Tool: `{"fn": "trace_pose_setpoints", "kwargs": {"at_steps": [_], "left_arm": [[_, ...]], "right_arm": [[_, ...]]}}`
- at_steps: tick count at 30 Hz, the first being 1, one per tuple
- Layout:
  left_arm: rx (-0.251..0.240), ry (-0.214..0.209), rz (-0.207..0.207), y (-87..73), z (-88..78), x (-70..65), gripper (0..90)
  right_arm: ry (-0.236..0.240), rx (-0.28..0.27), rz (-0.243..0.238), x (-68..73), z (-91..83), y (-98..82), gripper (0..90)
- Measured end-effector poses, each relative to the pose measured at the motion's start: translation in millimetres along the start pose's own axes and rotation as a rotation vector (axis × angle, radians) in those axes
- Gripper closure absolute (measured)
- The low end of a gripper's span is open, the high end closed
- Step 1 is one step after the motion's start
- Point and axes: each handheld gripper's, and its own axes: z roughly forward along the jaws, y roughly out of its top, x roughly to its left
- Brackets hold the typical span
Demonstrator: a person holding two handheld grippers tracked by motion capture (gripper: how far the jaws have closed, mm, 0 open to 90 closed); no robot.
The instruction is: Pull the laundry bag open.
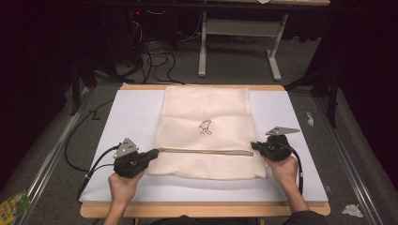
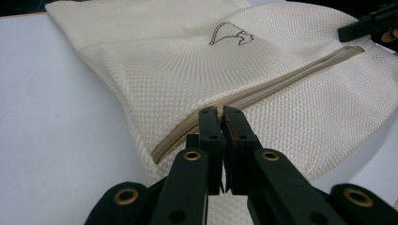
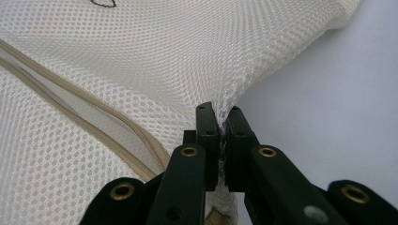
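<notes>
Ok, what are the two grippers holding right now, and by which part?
Both hold the mesh bag. The left gripper pinches its edge at the zipper end; the right gripper pinches the mesh at the opposite edge, beside the zipper.

Bright, even light from above on the white counter (image 1: 131, 112); dark, murky surroundings beyond its edges. Soft, short shadows under the cream mesh bag (image 1: 206, 117) and hands. Slightly soft and low in detail in the high view. Sharp weave in both gripper views, perhaps a little blurred at the nearest black links. No glare.
</notes>
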Motion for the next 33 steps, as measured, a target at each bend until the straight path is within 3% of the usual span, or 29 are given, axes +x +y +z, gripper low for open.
{"fn": "trace_pose_setpoints", "kwargs": {"at_steps": [9,16,22,26,30,33], "left_arm": [[0.004,0.003,-0.017,-9.9,-1.5,5.2,87.2],[0.015,-0.003,-0.016,-10.2,-4.1,4.4,87.2],[0.028,0.013,-0.017,-11.3,-7.3,4.7,87.2],[0.022,0.016,-0.027,-12.4,-8.2,6.2,87.2],[0.018,0.017,-0.033,-12.0,-8.1,7.2,87.2],[0.013,0.019,-0.035,-11.2,-9.7,8.2,87.2]], "right_arm": [[-0.005,0.0,-0.009,2.6,3.3,1.6,88.2],[0.002,-0.032,0.012,1.4,1.3,3.7,88.2],[0.016,-0.039,0.021,0.5,9.3,3.3,88.3],[0.003,-0.043,0.017,-0.7,6.9,2.9,88.2],[0.004,-0.053,0.044,-5.3,3.6,1.4,88.3],[0.0,-0.048,0.032,-3.3,4.4,1.4,88.3]]}}
